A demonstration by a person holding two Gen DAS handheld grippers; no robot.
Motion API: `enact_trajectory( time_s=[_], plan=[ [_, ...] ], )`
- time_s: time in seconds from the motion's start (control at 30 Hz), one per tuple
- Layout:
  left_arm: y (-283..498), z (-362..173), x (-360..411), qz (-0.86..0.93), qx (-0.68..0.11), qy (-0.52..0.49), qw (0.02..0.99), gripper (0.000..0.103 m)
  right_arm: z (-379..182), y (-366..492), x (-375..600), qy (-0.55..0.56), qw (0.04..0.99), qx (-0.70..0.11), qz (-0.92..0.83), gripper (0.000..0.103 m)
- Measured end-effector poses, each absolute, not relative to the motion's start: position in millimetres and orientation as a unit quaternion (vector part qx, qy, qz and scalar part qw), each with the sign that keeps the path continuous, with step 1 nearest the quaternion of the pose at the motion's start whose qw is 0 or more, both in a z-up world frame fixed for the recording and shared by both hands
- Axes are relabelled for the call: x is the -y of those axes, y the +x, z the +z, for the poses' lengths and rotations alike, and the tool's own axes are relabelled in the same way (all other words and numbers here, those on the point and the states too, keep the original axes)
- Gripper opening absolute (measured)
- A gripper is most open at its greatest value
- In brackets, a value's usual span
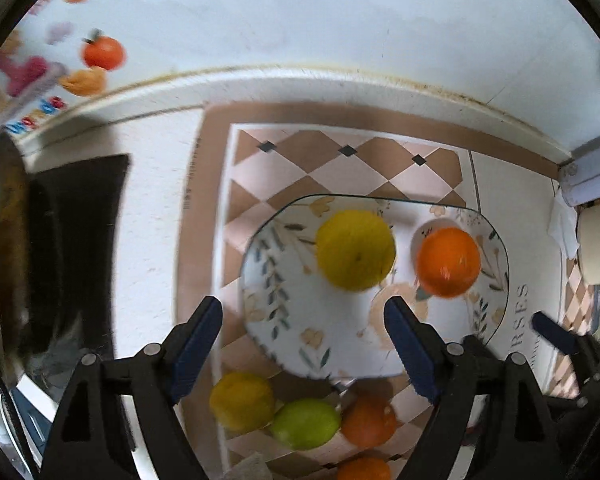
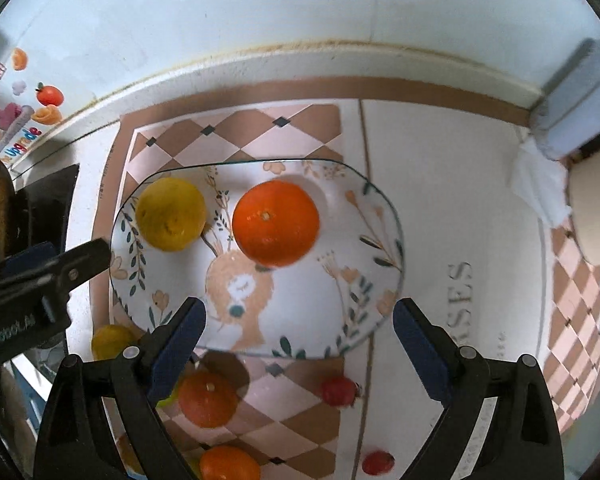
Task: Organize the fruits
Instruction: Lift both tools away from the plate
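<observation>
A floral plate [image 1: 268, 320] lies on a checkered mat [image 1: 300, 168]. On it rest a yellow lemon [image 1: 355, 250] and an orange [image 1: 448, 262], apart from each other. My left gripper [image 1: 303, 308] hangs open above the plate's near side, nothing between its fingers. My right gripper [image 2: 300, 308] is open too, above the plate [image 2: 320, 300] and below the orange [image 2: 276, 228] and lemon [image 2: 170, 214]. Loose on the mat in front of the plate are a lemon [image 1: 242, 400], a lime [image 1: 306, 424], two oranges [image 2: 208, 400] [image 2: 228, 464] and two small red fruits [image 2: 338, 390].
A dark pan [image 1: 4, 220] on a black stove stands at the left. A white wall with fruit stickers [image 1: 104, 52] runs along the back. At the right are a paper roll [image 2: 596, 208], a white tissue [image 2: 540, 188] and a grey block [image 2: 576, 100].
</observation>
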State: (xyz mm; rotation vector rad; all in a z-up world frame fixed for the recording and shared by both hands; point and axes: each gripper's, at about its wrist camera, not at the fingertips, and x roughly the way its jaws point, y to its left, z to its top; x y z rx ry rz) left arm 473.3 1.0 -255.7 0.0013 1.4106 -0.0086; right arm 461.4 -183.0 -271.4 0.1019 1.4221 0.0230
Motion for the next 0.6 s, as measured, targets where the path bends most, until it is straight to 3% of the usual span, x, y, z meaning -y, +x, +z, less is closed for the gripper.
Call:
enact_trajectory(
  time_s=[0.6],
  plan=[
    [357,-138,-15,-0.001,-0.527,0.02,0.85,0.083,-153,354,169,0.031,0.832,-0.553,-0.01,0.097]
  ],
)
